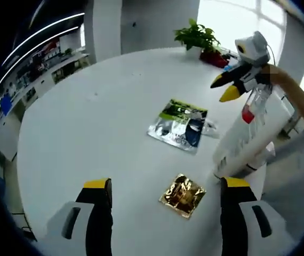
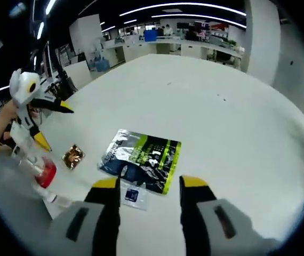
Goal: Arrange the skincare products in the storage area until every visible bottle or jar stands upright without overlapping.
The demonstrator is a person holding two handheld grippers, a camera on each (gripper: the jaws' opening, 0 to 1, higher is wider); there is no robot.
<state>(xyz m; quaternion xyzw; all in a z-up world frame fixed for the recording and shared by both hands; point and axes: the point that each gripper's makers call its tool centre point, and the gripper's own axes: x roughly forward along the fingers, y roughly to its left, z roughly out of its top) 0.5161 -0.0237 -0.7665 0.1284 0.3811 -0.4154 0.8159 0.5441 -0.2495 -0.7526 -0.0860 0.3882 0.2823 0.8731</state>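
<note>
My left gripper point(image 1: 166, 183) is open over the white round table point(image 1: 104, 117), its jaws wide apart either side of a gold sachet point(image 1: 183, 196). Right of it, a long white tube point(image 1: 241, 143) lies tilted, with a clear bottle with a red cap point(image 1: 248, 113) just above. My right gripper point(image 1: 224, 88) hovers open beside that bottle. In the right gripper view, my right gripper point(image 2: 149, 182) is open over a green, black and silver foil pouch point(image 2: 141, 157). The left gripper point(image 2: 53, 126) shows at the left, above the red-capped bottle point(image 2: 45, 173).
The foil pouch point(image 1: 178, 125) lies mid-table with a small clear sachet point(image 2: 132, 196) beside it, and the gold sachet point(image 2: 73, 156) to its left. A potted plant point(image 1: 197, 36) stands at the far edge. A person's arm point(image 1: 296, 93) reaches in from the right.
</note>
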